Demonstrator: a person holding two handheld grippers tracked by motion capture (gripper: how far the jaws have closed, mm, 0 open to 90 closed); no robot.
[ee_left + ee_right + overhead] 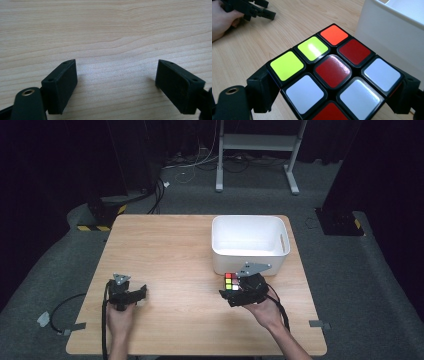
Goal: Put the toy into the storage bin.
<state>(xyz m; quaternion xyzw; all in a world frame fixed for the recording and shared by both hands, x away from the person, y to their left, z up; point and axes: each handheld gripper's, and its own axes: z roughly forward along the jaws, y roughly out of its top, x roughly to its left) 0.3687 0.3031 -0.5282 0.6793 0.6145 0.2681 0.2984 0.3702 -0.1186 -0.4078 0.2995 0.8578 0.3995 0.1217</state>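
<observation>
The left gripper rests low over the bare table, jaws wide apart, nothing between them – little risk there. Further right, the right gripper holds the cube between its jaws, just beside the bin wall. The jaws seem to press near two corners – I judge the cube may twist or slip out, or knock the wall if lifted carelessly

A scrambled puzzle cube with black edges shows red, white, yellow-green and orange stickers on top. It sits level, clamped between the right claw jaws, just beside the white bin.
</observation>
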